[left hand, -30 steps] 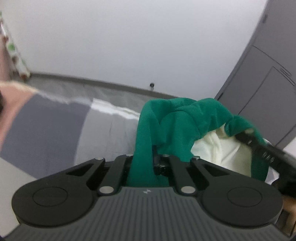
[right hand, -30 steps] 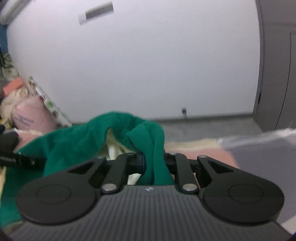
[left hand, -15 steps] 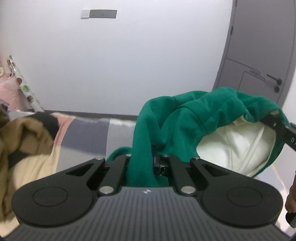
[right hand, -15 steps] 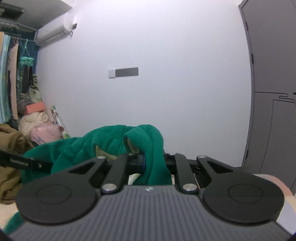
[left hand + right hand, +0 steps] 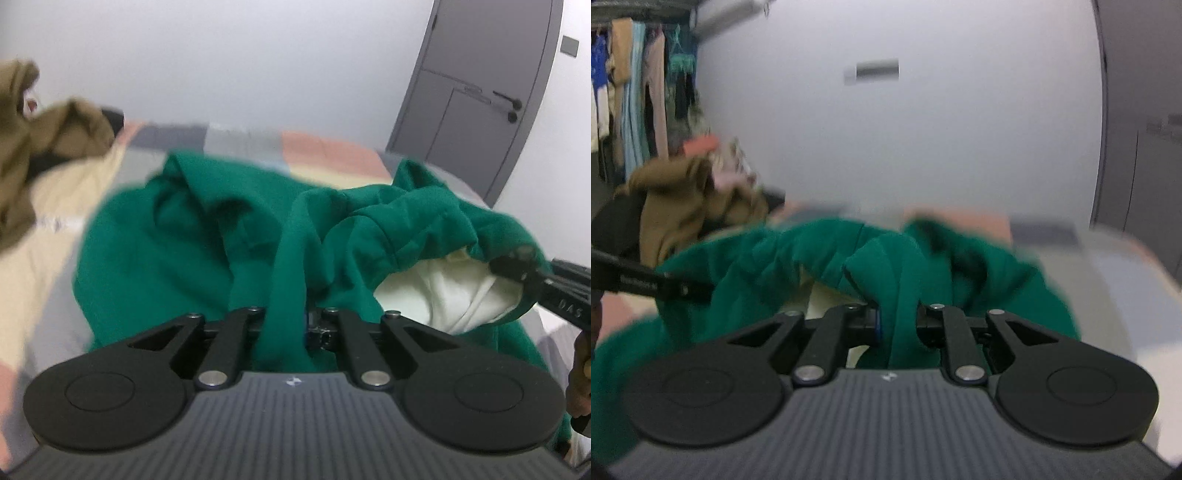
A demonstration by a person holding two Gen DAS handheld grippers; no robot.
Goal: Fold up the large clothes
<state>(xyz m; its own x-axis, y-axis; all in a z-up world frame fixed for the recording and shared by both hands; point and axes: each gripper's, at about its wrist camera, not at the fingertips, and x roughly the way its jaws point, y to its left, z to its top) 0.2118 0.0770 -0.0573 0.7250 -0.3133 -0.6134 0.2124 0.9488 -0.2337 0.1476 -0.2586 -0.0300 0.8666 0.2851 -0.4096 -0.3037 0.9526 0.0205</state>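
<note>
A green hooded garment (image 5: 184, 251) with a cream lining (image 5: 454, 291) lies bunched and partly spread on the patchwork bed (image 5: 325, 151). My left gripper (image 5: 288, 317) is shut on a thick fold of its green cloth. In the left wrist view my right gripper (image 5: 517, 266) pinches the hood's edge at the far right. In the right wrist view the right gripper (image 5: 897, 317) has a green fold (image 5: 897, 280) filling its jaws, which are opening slightly. The left gripper (image 5: 698, 291) grips the garment's left edge there. The picture is blurred by motion.
A brown garment (image 5: 55, 136) is heaped at the bed's left end, also seen as a brown pile (image 5: 683, 199). A grey door (image 5: 480, 92) stands at the right. Hanging clothes (image 5: 635, 92) fill the far left corner. A hand (image 5: 580, 369) shows at the right edge.
Both grippers swept sideways across the room with the green garment held. It was lifted against the wall before; now it hangs lower and spreads over the bed, with the brown heap in view.
</note>
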